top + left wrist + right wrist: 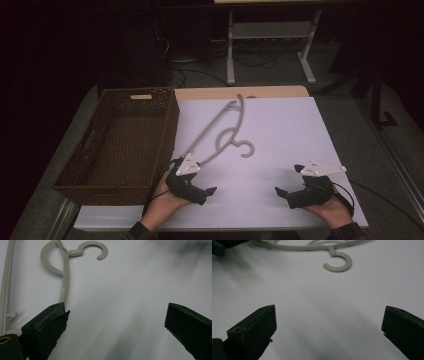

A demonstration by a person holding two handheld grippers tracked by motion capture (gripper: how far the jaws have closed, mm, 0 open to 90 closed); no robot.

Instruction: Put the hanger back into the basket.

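Grey plastic clothes hanger [220, 129] lies on the white table [280, 130]; both tongs, left [209, 192] and right [281, 194], are released; its near arm should be pinched squarely.

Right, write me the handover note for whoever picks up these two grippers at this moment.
Left gripper: open, holding nothing, low over the white board beside the near end of the grey hanger.
Right gripper: open, holding nothing, near the board's front right, well away from the hanger.
Hanger: lies flat on the board, hook toward the middle, far end by the brown wicker basket.
Basket: at the board's left edge, nothing visible inside.
Done: nothing gripped yet.
Left: probably close the left gripper on the hanger; the basket looks the likely destination.
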